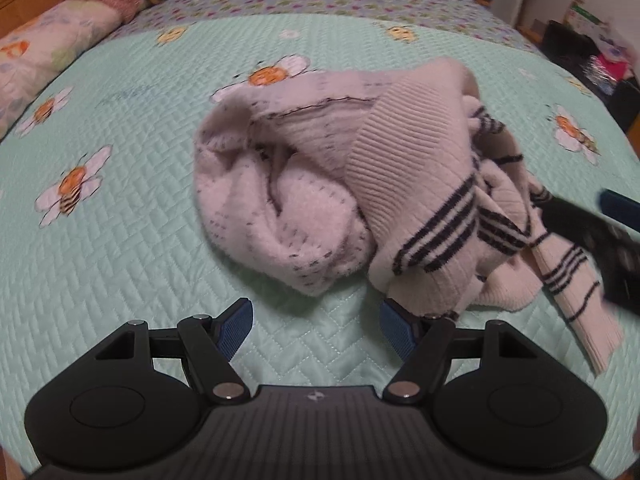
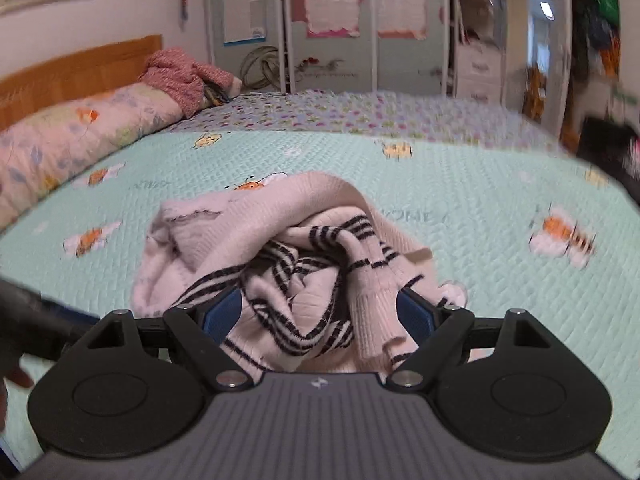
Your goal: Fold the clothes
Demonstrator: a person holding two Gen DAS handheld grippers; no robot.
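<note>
A crumpled pale pink knit sweater [image 1: 320, 184] with black stripes lies bunched in a heap on the mint green quilt [image 1: 120, 240]. My left gripper [image 1: 318, 330] is open and empty, just short of the heap's near edge; a sleeve end hangs over its right finger. My right gripper [image 2: 320, 316] is open, its fingers on either side of the striped part of the sweater [image 2: 312, 280]. The right gripper also shows at the right edge of the left wrist view [image 1: 600, 236], against the striped sleeve.
The bed has a wooden headboard [image 2: 80, 68] at the left, a floral pillow [image 2: 80, 132] and a pink garment [image 2: 180, 76] at the far left corner. Wardrobe doors [image 2: 360, 28] and cluttered shelves stand beyond the bed.
</note>
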